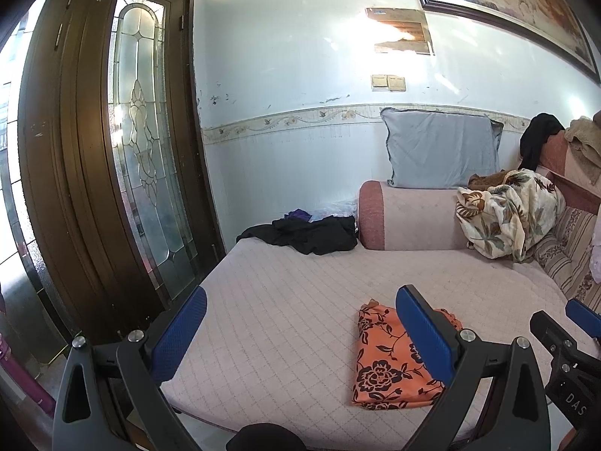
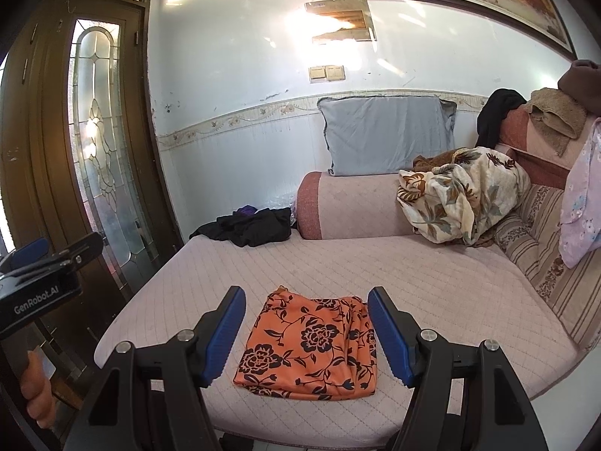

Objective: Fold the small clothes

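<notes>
An orange cloth with a black flower print point(image 2: 310, 349) lies folded into a rough square on the pale quilted sofa seat point(image 2: 432, 285), near its front edge. My right gripper point(image 2: 306, 332) hovers in front of it, open, with nothing between its blue pads. In the left wrist view the same orange cloth point(image 1: 390, 364) lies to the right, partly behind my right-hand finger. My left gripper point(image 1: 300, 334) is open wide and empty, above the seat's front left part. The right gripper's tip point(image 1: 582, 317) shows at that view's right edge.
A heap of black clothes point(image 2: 251, 229) lies at the seat's far left corner. A cream leaf-print blanket point(image 2: 462, 203) and a grey pillow point(image 2: 383, 135) rest on the sofa arm. More clothes drape the backrest point(image 2: 556, 120). A wooden glass door point(image 1: 112, 158) stands at the left.
</notes>
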The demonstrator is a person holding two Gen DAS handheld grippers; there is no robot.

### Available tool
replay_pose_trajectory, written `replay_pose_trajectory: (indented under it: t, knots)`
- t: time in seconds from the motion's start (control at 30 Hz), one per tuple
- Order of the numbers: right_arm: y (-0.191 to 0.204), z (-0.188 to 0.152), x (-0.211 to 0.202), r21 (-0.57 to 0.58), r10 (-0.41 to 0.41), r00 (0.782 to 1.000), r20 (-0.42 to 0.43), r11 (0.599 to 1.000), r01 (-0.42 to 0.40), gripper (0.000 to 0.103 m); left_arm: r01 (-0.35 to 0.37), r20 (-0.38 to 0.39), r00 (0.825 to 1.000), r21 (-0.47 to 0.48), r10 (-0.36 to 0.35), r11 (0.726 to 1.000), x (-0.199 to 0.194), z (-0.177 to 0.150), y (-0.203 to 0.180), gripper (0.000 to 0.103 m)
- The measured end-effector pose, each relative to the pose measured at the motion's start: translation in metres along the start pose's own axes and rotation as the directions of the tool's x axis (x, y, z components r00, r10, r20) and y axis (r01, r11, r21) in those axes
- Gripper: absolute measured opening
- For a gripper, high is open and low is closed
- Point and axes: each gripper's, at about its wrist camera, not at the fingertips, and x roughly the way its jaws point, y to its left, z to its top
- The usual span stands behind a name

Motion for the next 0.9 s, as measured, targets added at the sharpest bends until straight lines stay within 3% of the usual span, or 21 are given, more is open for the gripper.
replay_pose_trajectory:
  t: [0.9]
  knots:
    - [0.036, 0.005, 0.02, -0.08, 0.028, 0.998, -0.052, 0.996, -0.032, 0.071, -0.009, -0.008, 1.0, -0.026, 0.009, 1.0, 0.005, -0.003, 0.019, 0.101]
